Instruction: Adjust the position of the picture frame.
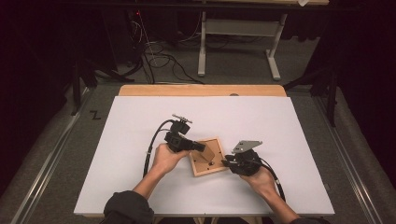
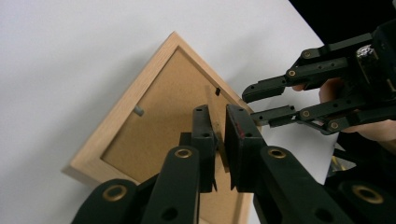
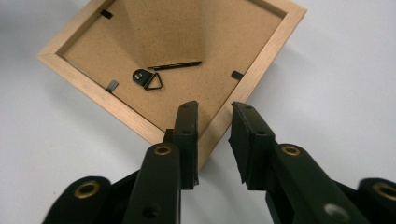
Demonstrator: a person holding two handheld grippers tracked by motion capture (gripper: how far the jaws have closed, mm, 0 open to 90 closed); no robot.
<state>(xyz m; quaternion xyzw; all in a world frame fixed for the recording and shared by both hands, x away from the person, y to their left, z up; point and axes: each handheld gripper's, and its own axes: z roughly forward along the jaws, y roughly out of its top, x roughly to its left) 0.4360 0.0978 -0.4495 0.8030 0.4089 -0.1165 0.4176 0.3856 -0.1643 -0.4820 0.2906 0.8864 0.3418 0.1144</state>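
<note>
We hold the frame's stand (image 2: pixel 219 140) in the closed left claw (image 2: pixel 219 135), while the right claw (image 3: pixel 212 123) grips the picture frame (image 3: pixel 140 122) corner; next we should swing the stand up gently.

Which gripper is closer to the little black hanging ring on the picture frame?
Left. The left gripper reaches over the frame beside the hanging ring; the right gripper is at its corner.

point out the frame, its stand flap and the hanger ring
frame (image 3: pixel 116 112), right gripper view, wooden rim
stand flap (image 3: pixel 166 32), right gripper view, flap's middle
hanger ring (image 3: pixel 154 82), right gripper view, triangular loop
</note>
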